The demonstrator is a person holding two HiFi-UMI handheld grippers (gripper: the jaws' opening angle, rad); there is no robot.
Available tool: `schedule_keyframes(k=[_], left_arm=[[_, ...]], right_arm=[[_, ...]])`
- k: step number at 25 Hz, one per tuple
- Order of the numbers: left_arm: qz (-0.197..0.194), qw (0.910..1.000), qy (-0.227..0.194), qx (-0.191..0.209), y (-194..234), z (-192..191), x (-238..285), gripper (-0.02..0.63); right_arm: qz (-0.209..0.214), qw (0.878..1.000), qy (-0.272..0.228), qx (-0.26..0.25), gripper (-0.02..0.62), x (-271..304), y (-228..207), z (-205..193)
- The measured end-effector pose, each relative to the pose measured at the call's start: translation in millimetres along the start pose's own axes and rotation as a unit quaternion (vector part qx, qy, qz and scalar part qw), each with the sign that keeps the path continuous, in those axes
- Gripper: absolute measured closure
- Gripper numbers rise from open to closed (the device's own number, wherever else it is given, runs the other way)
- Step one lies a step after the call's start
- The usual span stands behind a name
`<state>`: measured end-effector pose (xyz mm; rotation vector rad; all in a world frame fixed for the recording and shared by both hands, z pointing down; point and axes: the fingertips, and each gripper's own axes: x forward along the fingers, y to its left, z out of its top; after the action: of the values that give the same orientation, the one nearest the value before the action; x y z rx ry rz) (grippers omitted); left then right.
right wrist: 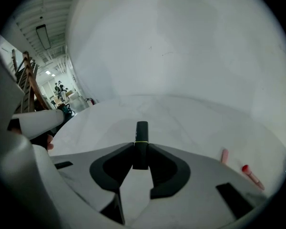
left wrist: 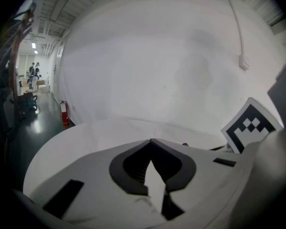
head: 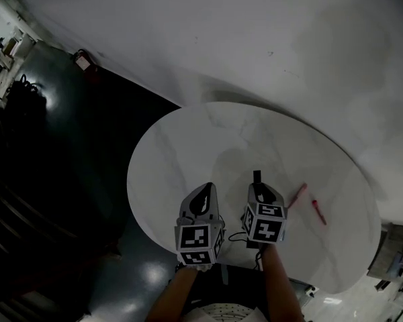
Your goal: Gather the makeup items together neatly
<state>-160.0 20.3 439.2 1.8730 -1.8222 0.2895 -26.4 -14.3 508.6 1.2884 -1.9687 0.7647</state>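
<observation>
Black makeup tube (right wrist: 141, 131) clamped by right gripper (right wrist: 141, 147), tilted downward over table (right wrist: 190, 116).

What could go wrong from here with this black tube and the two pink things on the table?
The black tube sticks out past the right tool's tips, so it may pivot or slip out. The pink stick and the red-tipped stick lie loose on the smooth table; setting the tube down beside them might knock them rolling.

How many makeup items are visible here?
3. A black tube is held in the right gripper; a pink stick and a red stick lie on the table beside it. Others may be hidden.
</observation>
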Motion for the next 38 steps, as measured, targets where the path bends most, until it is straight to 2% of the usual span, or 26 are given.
schedule_keyframes(k=[12, 17, 26, 33, 38], left_arm=[[-0.019, 0.9996, -0.003, 0.023, -13.2, 20.6, 36.9, 0.568], [-0.023, 0.9992, -0.002, 0.034, -15.3, 27.1, 53.1, 0.569], [-0.019, 0.9994, -0.002, 0.03, -12.6, 27.5, 69.0, 0.569], [-0.017, 0.9992, 0.014, 0.034, -13.6, 18.5, 76.2, 0.568], [-0.019, 0.9987, 0.029, 0.037, -16.4, 7.6, 81.5, 0.568]], right_arm=[[-0.031, 0.995, -0.016, 0.097, 0.477, 11.3, -31.3, 29.9], [-0.042, 0.992, -0.019, 0.118, 0.477, 19.4, -41.9, 38.6], [-0.048, 0.986, -0.003, 0.158, 0.477, 43.5, -45.4, 40.6], [-0.064, 0.985, 0.008, 0.16, 0.477, 60.5, -46.1, 37.4], [-0.068, 0.981, 0.012, 0.183, 0.477, 69.4, -50.6, 35.5]])
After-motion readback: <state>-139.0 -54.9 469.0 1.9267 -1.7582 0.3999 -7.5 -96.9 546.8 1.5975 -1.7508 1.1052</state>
